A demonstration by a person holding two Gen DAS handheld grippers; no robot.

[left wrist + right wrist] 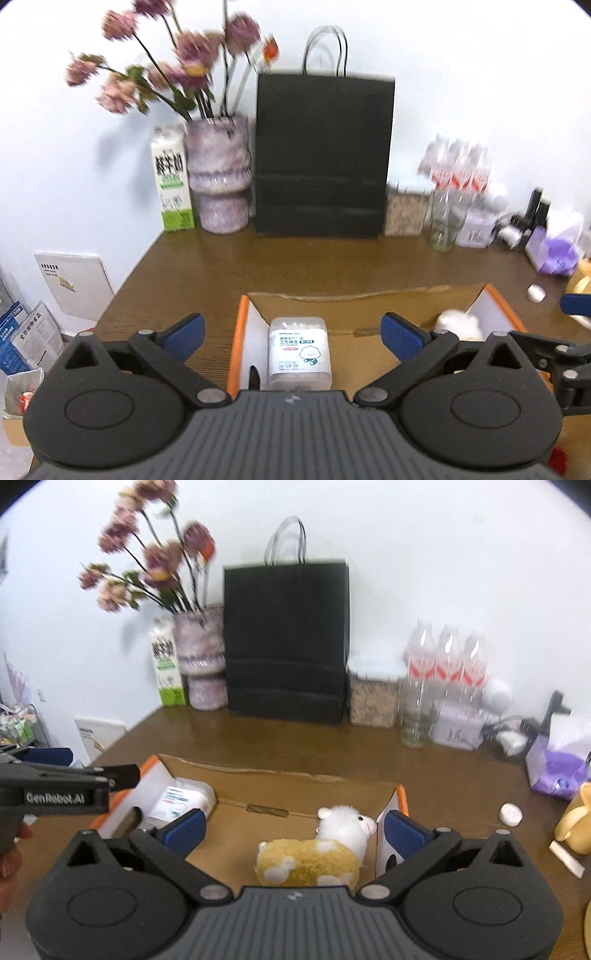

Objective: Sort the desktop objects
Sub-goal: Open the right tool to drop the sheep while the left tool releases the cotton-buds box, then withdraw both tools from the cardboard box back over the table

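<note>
An orange-edged cardboard box [242, 325] [400, 797] lies open on the brown desk. At its left end rests a clear box of cotton swabs [300, 350] [181, 803]. A yellow-and-white plush sheep [317, 853] [458, 325] lies at its right end. My left gripper [293, 334] hovers open above the swab box, nothing between its blue pads. Over the sheep, my right gripper [293, 825] is open too and empty. The left gripper's black body [66, 782] shows at the left edge of the right wrist view.
Along the wall stand a milk carton [171, 184], a flower vase [218, 173], a black paper bag [321, 155], a cereal jar [373, 694], a glass [415, 716] and bottles [447, 657]. A purple tissue pack [554, 764], white cap [511, 814] and yellow object [576, 823] lie right.
</note>
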